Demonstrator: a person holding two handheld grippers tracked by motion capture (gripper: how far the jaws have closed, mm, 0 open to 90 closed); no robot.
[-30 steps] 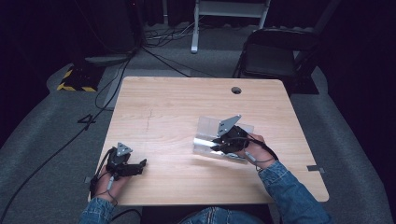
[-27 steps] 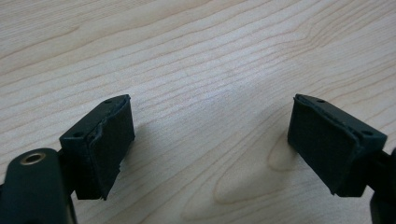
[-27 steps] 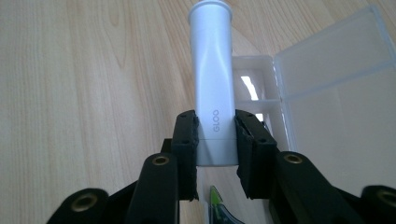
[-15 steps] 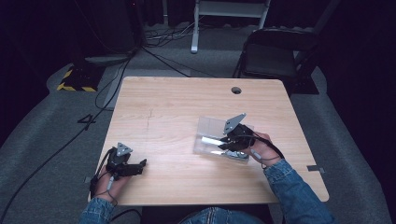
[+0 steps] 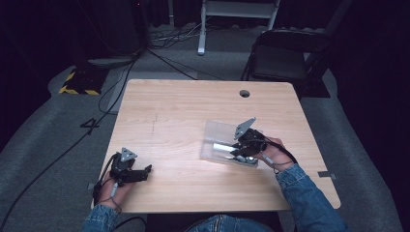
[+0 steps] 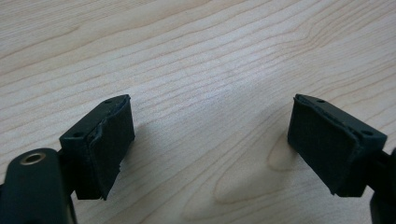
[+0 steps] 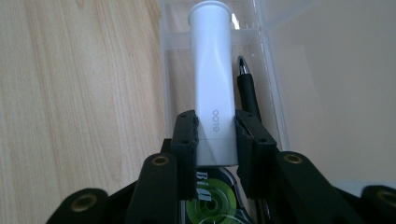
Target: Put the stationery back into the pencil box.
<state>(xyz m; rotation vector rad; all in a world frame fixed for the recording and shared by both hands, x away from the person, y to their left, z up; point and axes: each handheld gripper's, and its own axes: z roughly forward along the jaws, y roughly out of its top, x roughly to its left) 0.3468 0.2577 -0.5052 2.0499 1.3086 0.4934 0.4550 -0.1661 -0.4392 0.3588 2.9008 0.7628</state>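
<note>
A white glue stick (image 7: pixel 212 70) marked GLOO lies lengthwise over a clear plastic case (image 5: pixel 216 133), and my right gripper (image 7: pixel 215 123) is shut on its near end. In the high view the right gripper (image 5: pixel 238 150) sits at the case's right end, with the glue stick (image 5: pixel 221 147) pointing left. Inside the case, a black pen (image 7: pixel 247 88) lies beside the stick and a green tape roll (image 7: pixel 205 201) sits under the jaws. My left gripper (image 5: pixel 145 170) rests near the table's front left, open. Its jaws (image 6: pixel 210 140) stand wide apart over bare wood.
The wooden table (image 5: pixel 183 111) has a round cable hole (image 5: pixel 244 93) at the back right. The case's clear lid (image 7: pixel 327 70) lies open to the right in the right gripper view. A black folding chair (image 5: pixel 285 53) stands behind the table.
My right gripper has shifted slightly to the right with the glue stick over the case. The left gripper has stayed still.
</note>
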